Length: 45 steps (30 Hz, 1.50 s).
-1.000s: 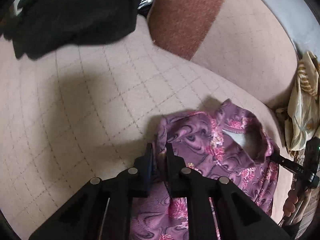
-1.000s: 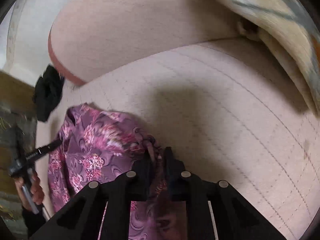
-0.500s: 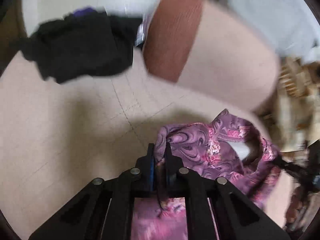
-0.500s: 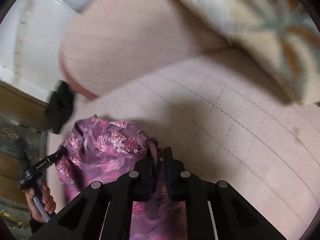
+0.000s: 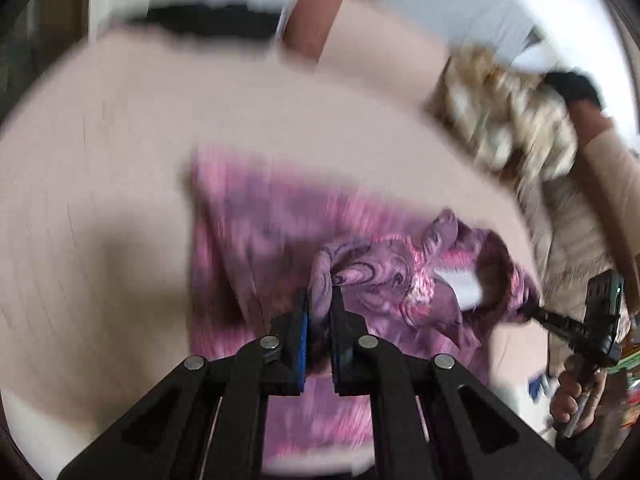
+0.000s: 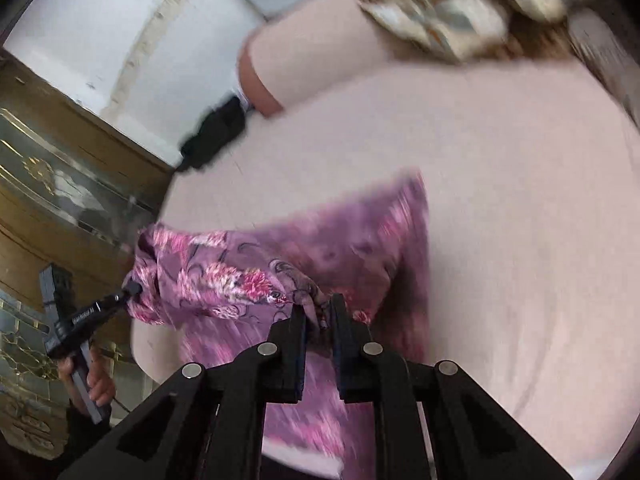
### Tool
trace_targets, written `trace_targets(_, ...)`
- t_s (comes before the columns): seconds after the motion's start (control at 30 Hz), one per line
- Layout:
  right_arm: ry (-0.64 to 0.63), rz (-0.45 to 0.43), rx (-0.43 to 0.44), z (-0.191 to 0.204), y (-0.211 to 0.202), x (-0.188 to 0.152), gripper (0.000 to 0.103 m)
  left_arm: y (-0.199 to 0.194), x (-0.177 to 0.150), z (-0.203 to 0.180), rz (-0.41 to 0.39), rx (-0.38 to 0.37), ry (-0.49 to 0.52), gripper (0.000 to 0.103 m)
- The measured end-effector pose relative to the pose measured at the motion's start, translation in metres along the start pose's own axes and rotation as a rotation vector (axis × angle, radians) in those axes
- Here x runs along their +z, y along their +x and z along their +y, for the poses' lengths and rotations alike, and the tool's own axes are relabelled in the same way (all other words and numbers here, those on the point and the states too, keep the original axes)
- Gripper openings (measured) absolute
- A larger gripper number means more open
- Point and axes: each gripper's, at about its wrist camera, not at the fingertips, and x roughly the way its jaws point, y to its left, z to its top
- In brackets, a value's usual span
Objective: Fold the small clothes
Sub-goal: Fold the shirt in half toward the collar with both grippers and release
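A purple and pink floral garment (image 5: pixel 256 240) hangs over the beige quilted surface (image 5: pixel 100 160), motion-blurred. My left gripper (image 5: pixel 319 300) is shut on a bunched shoulder of it next to the collar (image 5: pixel 460 280). My right gripper (image 6: pixel 319 312) is shut on the other shoulder; the garment (image 6: pixel 340 240) hangs below and behind the fingers. Each gripper shows at the edge of the other's view, the right gripper (image 5: pixel 532 312) and the left gripper (image 6: pixel 132 290), pinching the cloth.
A black garment (image 5: pixel 208 24) lies at the far edge, also in the right wrist view (image 6: pixel 216 132). A cream patterned cloth (image 5: pixel 508 120) lies at the right, near a beige pillow (image 5: pixel 380 40) with a rust end. A wooden glass-fronted cabinet (image 6: pixel 60 184) stands at the left.
Both grippers have lifted the purple garment well above the surface, and it now hangs spread out below them. The views have pulled back and blurred with the motion.
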Motion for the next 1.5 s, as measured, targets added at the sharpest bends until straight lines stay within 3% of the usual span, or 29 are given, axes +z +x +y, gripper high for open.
trace_targets(0.07, 0.063, 0.02, -0.034, -0.014, 0.019, -0.029, 0.014, 0.026, -0.034, 0.015, 0.12, 0.081, -0.076, 0.011)
trace_targets(0.1, 0.115, 0.026, -0.022, -0.019, 0.021, -0.037, 0.016, 0.028, -0.046, 0.018, 0.135, 0.07, -0.103, 0.011)
trace_targets(0.17, 0.184, -0.015, 0.04, -0.021, 0.007, -0.051, 0.016, 0.005, -0.06, 0.011, 0.079, 0.061, -0.076, 0.015)
trace_targets(0.23, 0.197, -0.051, 0.056, -0.015, -0.013, -0.062, 0.027, -0.024, -0.068, 0.004, 0.032, 0.023, -0.037, 0.028)
trace_targets(0.27, 0.185, -0.056, 0.059, -0.011, -0.021, -0.064, 0.029, -0.034, -0.071, 0.005, 0.018, 0.009, -0.045, 0.036)
trace_targets(0.4, 0.178, -0.086, 0.086, 0.002, -0.049, -0.073, 0.048, -0.06, -0.067, 0.02, -0.011, -0.035, -0.113, 0.044)
trace_targets(0.5, 0.203, -0.109, 0.109, 0.005, -0.055, -0.074, 0.069, -0.055, -0.061, 0.026, -0.009, -0.084, -0.189, 0.053)
trace_targets(0.57, 0.226, -0.066, 0.09, 0.003, -0.045, -0.079, 0.07, -0.038, -0.057, 0.023, 0.019, -0.118, -0.228, 0.053)
trace_targets(0.67, 0.337, -0.02, 0.155, -0.004, -0.028, -0.086, 0.07, -0.017, -0.054, 0.027, 0.033, -0.186, -0.285, 0.053)
trace_targets(0.8, 0.411, 0.007, 0.141, -0.011, -0.01, -0.086, 0.068, 0.009, -0.054, 0.028, 0.123, -0.162, -0.364, 0.053)
trace_targets(0.93, 0.482, -0.006, 0.181, -0.018, -0.008, -0.084, 0.068, 0.004, -0.069, 0.017, 0.118, -0.157, -0.332, 0.053)
trace_targets(1.0, 0.513, -0.009, 0.161, -0.021, -0.006, -0.081, 0.068, 0.005, -0.075, 0.018, 0.122, -0.172, -0.348, 0.053)
trace_targets(1.1, 0.519, 0.055, 0.096, -0.024, 0.01, -0.079, 0.065, 0.018, -0.075, 0.024, 0.143, -0.155, -0.4, 0.053)
trace_targets(1.17, 0.497, 0.065, 0.078, -0.021, 0.014, -0.079, 0.052, 0.021, -0.075, 0.025, 0.137, -0.157, -0.411, 0.053)
trace_targets(1.23, 0.44, 0.077, 0.036, -0.014, 0.015, -0.08, 0.026, 0.023, -0.076, 0.025, 0.123, -0.139, -0.404, 0.048)
trace_targets(1.27, 0.407, 0.096, 0.031, -0.01, 0.017, -0.08, 0.016, 0.022, -0.076, 0.024, 0.115, -0.134, -0.398, 0.024)
trace_targets(1.3, 0.383, 0.111, 0.022, -0.008, 0.018, -0.08, 0.006, 0.02, -0.076, 0.023, 0.107, -0.131, -0.385, 0.009)
trace_targets(1.37, 0.355, 0.105, 0.002, -0.005, 0.011, -0.081, 0.006, 0.003, -0.074, 0.018, 0.06, -0.132, -0.351, 0.009)
trace_targets(1.4, 0.329, 0.093, 0.005, -0.001, 0.006, -0.08, 0.006, -0.014, -0.073, 0.012, 0.001, -0.137, -0.308, 0.008)
trace_targets(1.5, 0.244, 0.07, 0.003, 0.009, -0.004, -0.078, 0.006, -0.038, -0.072, 0.002, -0.085, -0.039, -0.205, 0.008)
